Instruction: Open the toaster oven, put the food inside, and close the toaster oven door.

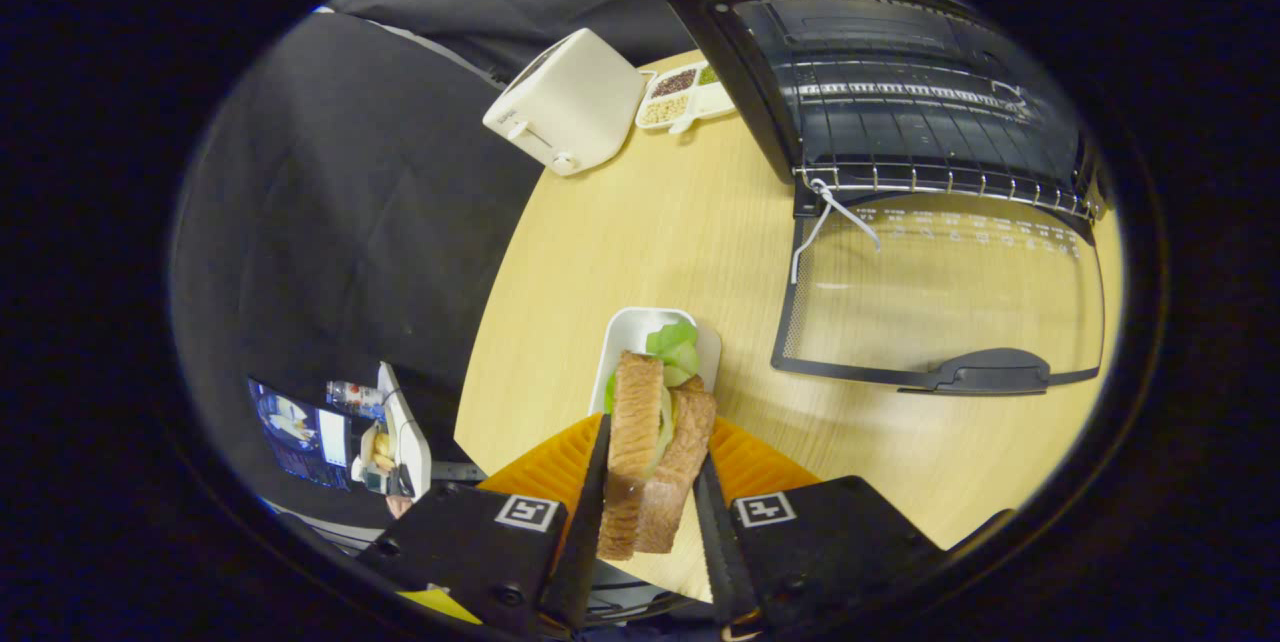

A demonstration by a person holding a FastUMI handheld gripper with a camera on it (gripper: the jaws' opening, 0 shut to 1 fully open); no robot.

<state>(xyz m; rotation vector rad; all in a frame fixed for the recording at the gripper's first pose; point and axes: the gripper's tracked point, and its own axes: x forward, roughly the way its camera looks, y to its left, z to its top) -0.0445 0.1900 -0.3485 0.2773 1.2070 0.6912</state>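
A sandwich (655, 452) of two toast slices with green lettuce stands on edge between my fingers, and my gripper (652, 462) is shut on it, lifted above the round wooden table (680, 242). Just beyond the fingers lies a small white plate (628, 337). Farther off to the right stands the black toaster oven (900, 82), its glass door (940, 302) folded down flat toward me, handle (985, 372) nearest. A wire rack (950, 182) sticks out at the oven's mouth.
A white pop-up toaster (565, 102) stands at the table's far side, left of the oven. A white divided dish (685, 97) of beans and grains sits between them. Below the table's left edge are a screen and small items (340, 432).
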